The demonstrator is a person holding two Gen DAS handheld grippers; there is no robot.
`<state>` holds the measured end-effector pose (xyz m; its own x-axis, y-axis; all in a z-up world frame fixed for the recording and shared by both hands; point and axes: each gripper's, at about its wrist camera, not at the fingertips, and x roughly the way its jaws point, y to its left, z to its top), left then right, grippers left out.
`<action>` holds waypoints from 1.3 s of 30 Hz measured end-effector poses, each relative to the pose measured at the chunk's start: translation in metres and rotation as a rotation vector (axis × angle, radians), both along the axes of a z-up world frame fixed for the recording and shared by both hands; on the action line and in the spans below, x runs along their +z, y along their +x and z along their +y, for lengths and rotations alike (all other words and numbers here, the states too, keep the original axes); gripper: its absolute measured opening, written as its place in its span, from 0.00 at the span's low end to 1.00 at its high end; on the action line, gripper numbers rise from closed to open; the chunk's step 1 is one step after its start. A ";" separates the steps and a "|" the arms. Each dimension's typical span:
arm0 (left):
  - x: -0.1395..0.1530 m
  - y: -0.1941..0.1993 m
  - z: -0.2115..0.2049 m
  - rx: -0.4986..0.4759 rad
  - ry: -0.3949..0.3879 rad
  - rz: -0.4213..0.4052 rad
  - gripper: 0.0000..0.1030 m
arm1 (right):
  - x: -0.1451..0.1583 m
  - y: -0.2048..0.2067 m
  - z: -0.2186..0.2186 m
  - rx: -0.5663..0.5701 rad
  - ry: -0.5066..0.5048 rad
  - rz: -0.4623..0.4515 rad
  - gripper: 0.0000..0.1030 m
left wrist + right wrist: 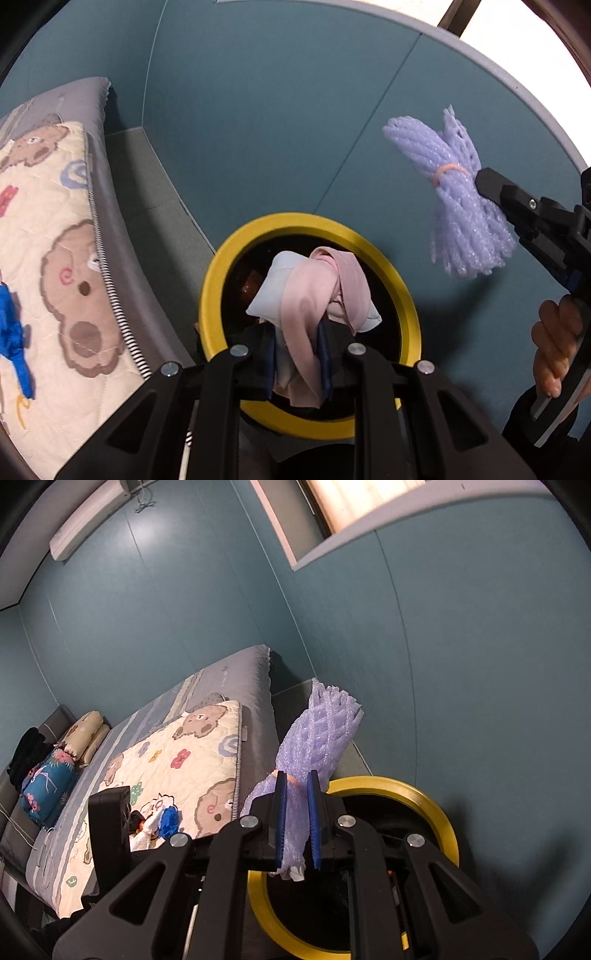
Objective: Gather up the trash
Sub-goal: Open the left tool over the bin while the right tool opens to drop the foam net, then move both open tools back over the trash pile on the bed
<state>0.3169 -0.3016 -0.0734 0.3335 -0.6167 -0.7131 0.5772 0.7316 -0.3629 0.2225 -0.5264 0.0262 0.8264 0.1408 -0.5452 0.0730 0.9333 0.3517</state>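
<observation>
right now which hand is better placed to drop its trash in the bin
Left. The left gripper holds its pink and white cloth right over the mouth of the yellow-rimmed bin. The right gripper holds its purple foam net off to the side.

I found both views moderately lit and strongly bowed by fisheye distortion, with black vignetting at the corners. Daylight blew out the window (347,506) at twelve o'clock in the right view, and glare burned white at one o'clock in the left. Soft shadows lay on the blue wall (498,812) toward four o'clock. Focus held; motion blur was slight.
</observation>
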 end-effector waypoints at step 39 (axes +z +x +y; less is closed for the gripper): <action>0.004 -0.009 0.048 0.122 -0.015 -0.044 0.84 | -0.023 -0.005 0.013 -0.035 0.015 0.037 0.65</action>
<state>0.3083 -0.2534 -0.0697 0.4369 -0.5805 -0.6871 0.5000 0.7917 -0.3510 0.2176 -0.5129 0.0036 0.8102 0.1203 -0.5736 0.1189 0.9247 0.3618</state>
